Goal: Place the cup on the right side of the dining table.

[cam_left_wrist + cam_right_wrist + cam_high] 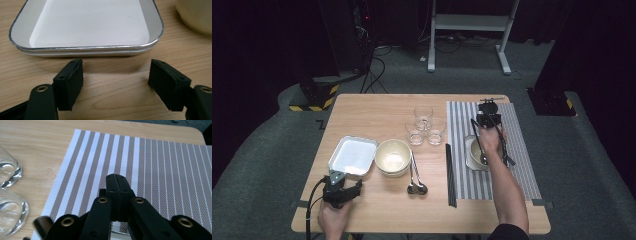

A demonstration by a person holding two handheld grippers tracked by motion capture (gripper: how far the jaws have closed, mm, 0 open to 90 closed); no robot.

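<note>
On the left, my left tool (116,83) rests on the table (377,210) with its jaws spread, empty, just short of the near rim of the white metal tray (87,48), which lies beside a cream bowl (393,157). To the right, my right tool (119,195) is pressed together over the striped placemat (162,170), gripping nothing that I can see, above a white bowl (474,152) on that mat.

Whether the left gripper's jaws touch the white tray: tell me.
Apart. The left gripper view shows the left gripper open, a strip of bare wood lying between its jaw tips and the near rim of the white tray.
</note>
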